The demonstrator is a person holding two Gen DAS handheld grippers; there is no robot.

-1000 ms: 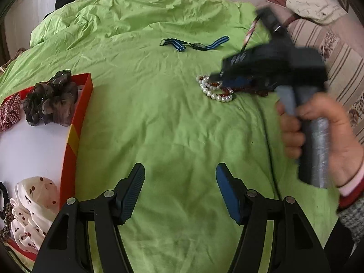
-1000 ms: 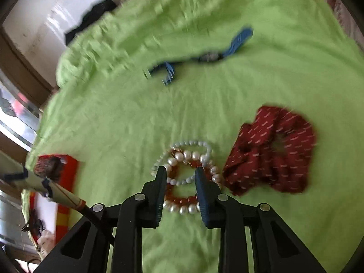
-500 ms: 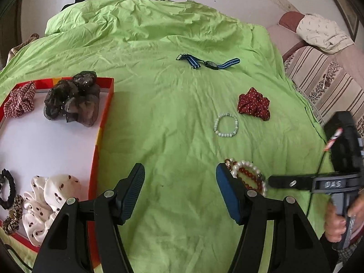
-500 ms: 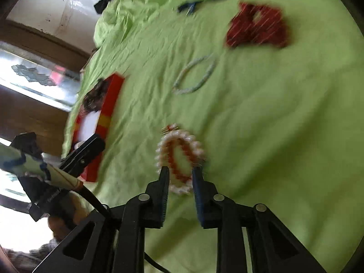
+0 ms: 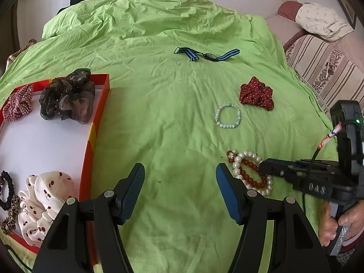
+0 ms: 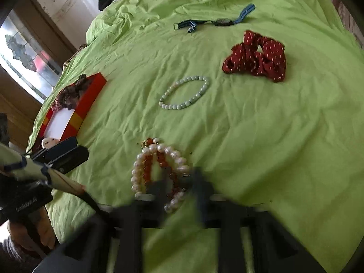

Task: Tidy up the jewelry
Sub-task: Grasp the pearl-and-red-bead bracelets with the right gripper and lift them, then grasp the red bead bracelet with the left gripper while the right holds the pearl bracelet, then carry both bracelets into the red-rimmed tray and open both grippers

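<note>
A pearl bracelet and a red bead bracelet (image 5: 248, 170) (image 6: 157, 159) lie stacked on the green sheet. My right gripper (image 6: 179, 184) is blurred and straddles their near part, its jaws closing on the beads. In the left wrist view the right gripper (image 5: 261, 168) reaches in from the right onto them. My left gripper (image 5: 179, 177) hangs open over bare sheet, just left of the bracelets. A pale green bead bracelet (image 5: 216, 116) (image 6: 173, 107) lies farther out, with a red dotted scrunchie (image 5: 256, 93) (image 6: 254, 59) and a blue-strapped watch (image 5: 210, 55) (image 6: 223, 21) beyond it.
A red-rimmed tray (image 5: 91, 136) (image 6: 88, 100) at the left holds a dark scrunchie (image 5: 68, 95), a plaid one (image 5: 18, 102) and a cherry-print one (image 5: 43, 200). A person's hand (image 5: 336, 227) grips the right gripper's handle. A striped sofa (image 5: 329, 75) borders the bed at right.
My right gripper has drawn the pearl and red bracelets across the sheet towards the near side, away from the pale bracelet and the red scrunchie. The left gripper stays open.
</note>
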